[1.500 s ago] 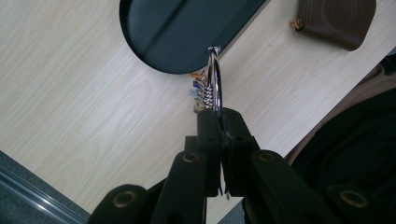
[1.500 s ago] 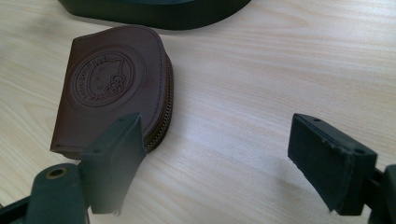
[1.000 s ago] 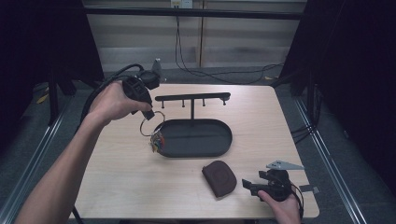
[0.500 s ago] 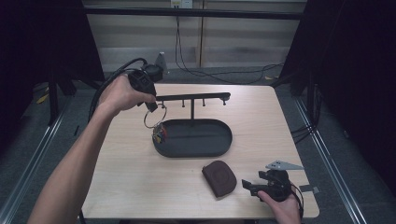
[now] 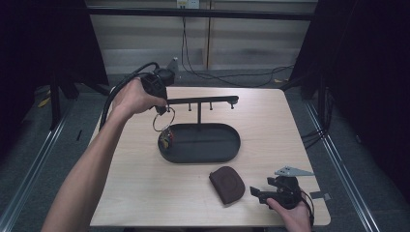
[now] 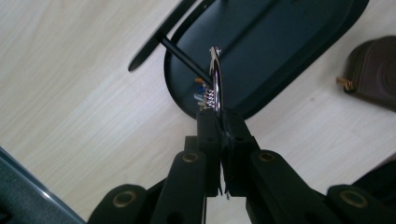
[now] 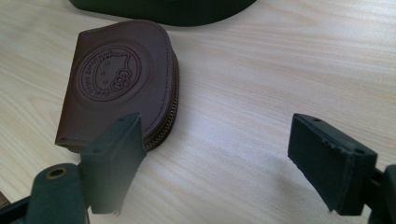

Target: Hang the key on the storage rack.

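Key ring [image 6: 215, 79] sits pinched in closed left tongs [image 6: 219, 122]; right tongs [image 7: 219, 154] gape empty.

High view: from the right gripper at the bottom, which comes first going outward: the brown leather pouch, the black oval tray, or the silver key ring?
1. Brown leather pouch, just left of the right gripper.
2. Black oval tray, mid-table.
3. Silver key ring, far left, in the left gripper.

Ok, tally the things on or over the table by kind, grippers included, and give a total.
Grippers: 2, left gripper and right gripper
Key rings: 1, key ring
Stands with tray: 1, black stand
Pouches: 1, brown pouch
Total: 5
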`<state>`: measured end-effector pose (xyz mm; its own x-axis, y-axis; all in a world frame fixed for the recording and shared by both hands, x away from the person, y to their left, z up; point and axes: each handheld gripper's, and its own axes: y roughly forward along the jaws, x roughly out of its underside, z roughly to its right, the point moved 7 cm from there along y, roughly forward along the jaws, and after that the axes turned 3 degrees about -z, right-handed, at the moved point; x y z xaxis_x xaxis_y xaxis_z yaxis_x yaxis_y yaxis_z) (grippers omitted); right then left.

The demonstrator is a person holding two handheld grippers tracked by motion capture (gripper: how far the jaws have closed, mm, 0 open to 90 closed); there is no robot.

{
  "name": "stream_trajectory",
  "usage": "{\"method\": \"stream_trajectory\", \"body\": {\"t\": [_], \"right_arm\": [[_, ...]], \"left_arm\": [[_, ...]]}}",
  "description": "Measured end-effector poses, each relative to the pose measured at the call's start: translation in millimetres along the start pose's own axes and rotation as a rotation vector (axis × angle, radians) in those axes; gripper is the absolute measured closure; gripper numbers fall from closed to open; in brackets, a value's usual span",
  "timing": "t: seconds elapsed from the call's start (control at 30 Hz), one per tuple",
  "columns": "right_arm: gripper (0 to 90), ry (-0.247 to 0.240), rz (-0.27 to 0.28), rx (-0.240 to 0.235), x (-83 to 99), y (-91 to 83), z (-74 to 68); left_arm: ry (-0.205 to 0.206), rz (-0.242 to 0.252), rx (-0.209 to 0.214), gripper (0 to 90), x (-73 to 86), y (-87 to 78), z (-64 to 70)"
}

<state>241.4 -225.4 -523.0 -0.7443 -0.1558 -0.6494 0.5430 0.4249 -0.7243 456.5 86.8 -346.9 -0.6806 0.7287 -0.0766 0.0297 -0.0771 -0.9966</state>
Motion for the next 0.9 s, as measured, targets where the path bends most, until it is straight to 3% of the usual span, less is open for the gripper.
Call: {"method": "stream_trajectory", "body": {"t": [0.23,0.3,0.5,0.9], "right_arm": [[18.2,0.000,-0.002,-0.002,0.0,0.3,-0.1],[18.3,-0.001,-0.001,-0.003,0.0,0.2,-0.3],[18.3,-0.008,0.001,-0.006,0.1,0.1,-0.7],[18.2,-0.010,-0.002,-0.009,0.1,0.8,-1.0]], "left_arm": [[-0.016,-0.005,-0.014,87.7,-3.4,4.7,-7.8],[-0.013,-0.005,-0.040,87.7,-4.1,4.6,-11.6],[-0.021,0.002,-0.028,87.3,-6.9,6.9,-17.1],[-0.030,0.026,-0.049,84.6,-6.5,1.3,-13.2]]}}
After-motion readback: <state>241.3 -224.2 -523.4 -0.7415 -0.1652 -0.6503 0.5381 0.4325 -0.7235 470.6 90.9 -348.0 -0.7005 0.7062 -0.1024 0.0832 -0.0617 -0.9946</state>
